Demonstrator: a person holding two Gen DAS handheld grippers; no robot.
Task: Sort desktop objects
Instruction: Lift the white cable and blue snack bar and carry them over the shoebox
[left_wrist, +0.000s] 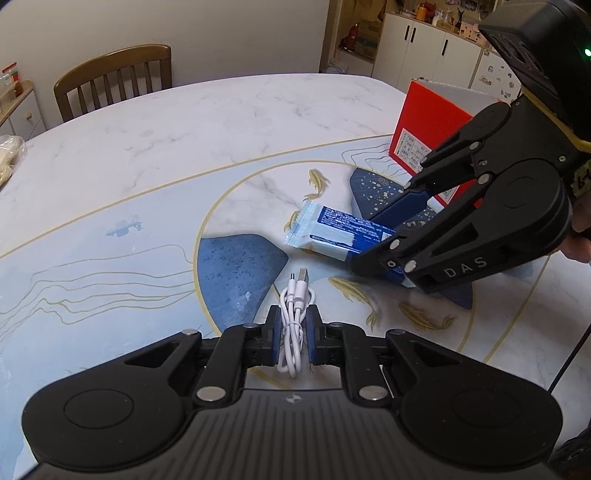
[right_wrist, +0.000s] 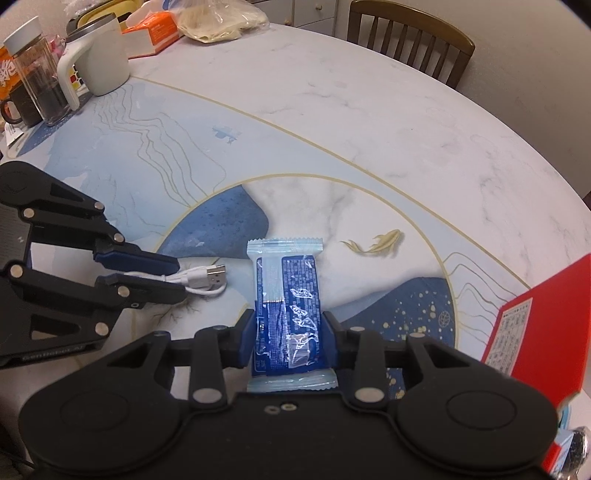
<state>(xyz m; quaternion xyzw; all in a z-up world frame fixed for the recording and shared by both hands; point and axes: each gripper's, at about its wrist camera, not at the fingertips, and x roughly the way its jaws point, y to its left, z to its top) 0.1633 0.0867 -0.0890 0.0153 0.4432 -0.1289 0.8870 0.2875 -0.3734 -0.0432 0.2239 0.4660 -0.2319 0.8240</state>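
Note:
A coiled white USB cable (left_wrist: 294, 325) lies between the blue pads of my left gripper (left_wrist: 293, 325), which is shut on it low over the table. From the right wrist view the same cable (right_wrist: 201, 278) pokes out of the left gripper (right_wrist: 173, 280), plug end forward. My right gripper (right_wrist: 290, 332) is shut on a blue and white snack packet (right_wrist: 286, 302), seen in the left wrist view as the packet (left_wrist: 332, 230) held by the right gripper (left_wrist: 391, 225) at the right. A red box (left_wrist: 428, 133) stands behind it.
The marble table (left_wrist: 184, 129) carries a white mug (right_wrist: 99, 62), a glass jar (right_wrist: 38, 74), an orange tissue box (right_wrist: 155, 31) and a bag of food (right_wrist: 221, 18) at its far side. A wooden chair (left_wrist: 114, 77) stands at the edge. The red box (right_wrist: 535, 332) is close on the right.

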